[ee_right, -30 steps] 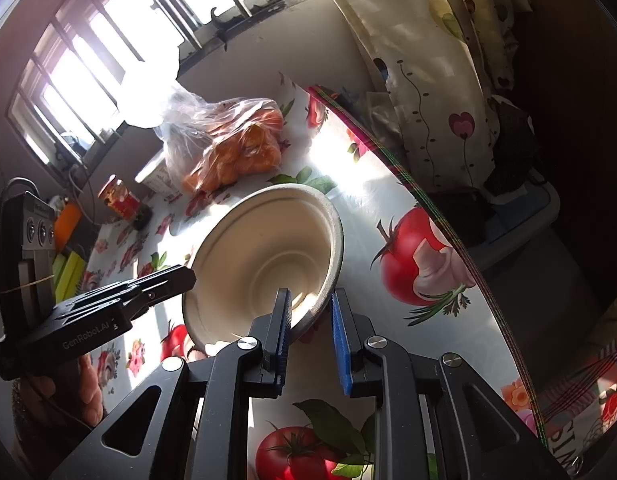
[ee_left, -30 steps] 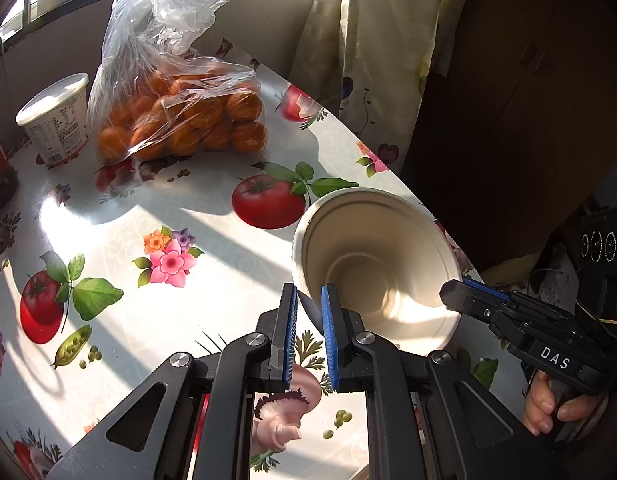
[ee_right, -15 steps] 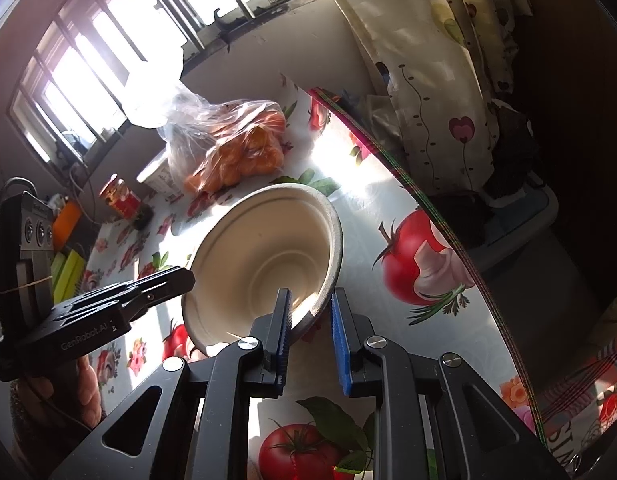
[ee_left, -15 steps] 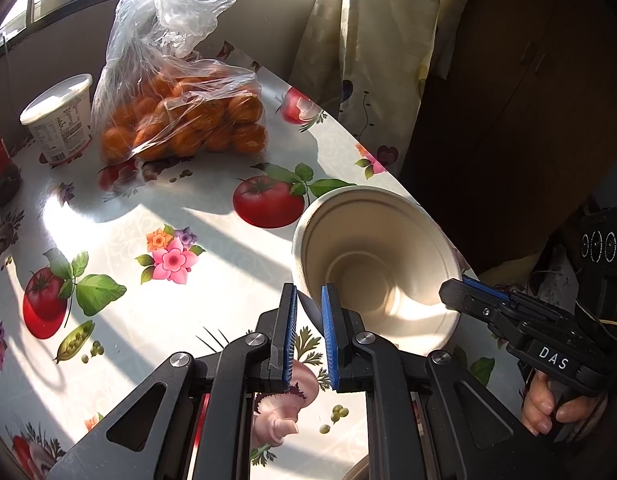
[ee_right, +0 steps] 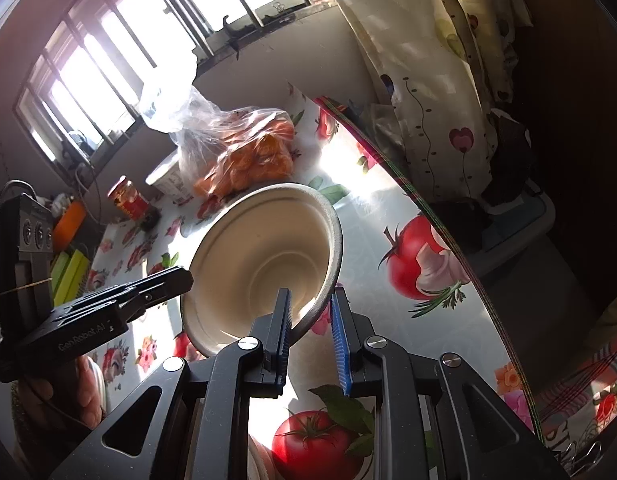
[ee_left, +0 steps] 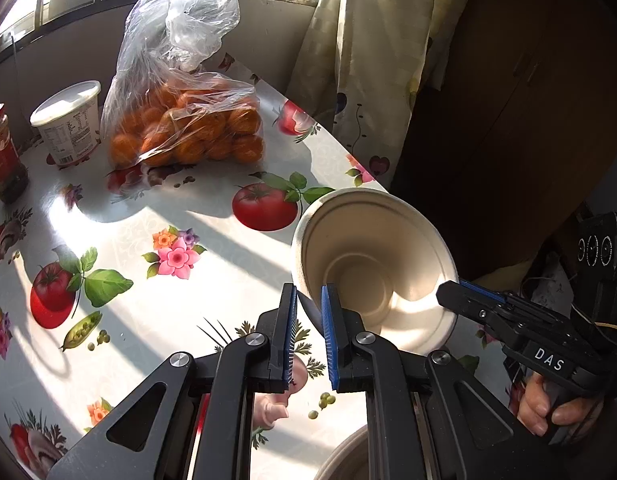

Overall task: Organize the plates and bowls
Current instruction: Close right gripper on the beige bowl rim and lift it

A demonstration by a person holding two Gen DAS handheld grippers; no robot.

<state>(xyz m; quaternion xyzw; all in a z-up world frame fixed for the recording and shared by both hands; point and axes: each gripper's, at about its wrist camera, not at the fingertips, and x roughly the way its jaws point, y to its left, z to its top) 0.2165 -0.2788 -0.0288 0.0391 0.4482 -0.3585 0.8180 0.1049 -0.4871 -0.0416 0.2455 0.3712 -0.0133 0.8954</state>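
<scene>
A cream paper bowl is held tilted above the table, gripped on opposite sides of its rim. My left gripper is shut on the rim's near-left edge. My right gripper is shut on the opposite rim, with the bowl open toward that camera. In the left wrist view the right gripper reaches in from the right. In the right wrist view the left gripper reaches in from the left. Another pale dish rim shows below, at the bottom edge.
The table has a tomato-and-flower oilcloth. A plastic bag of oranges, a white tub and a red jar stand at the back. A curtain and dark cabinet lie beyond the table's right edge.
The bowl and both grippers have shifted only slightly; the scene is nearly the same, with both grips unchanged.
</scene>
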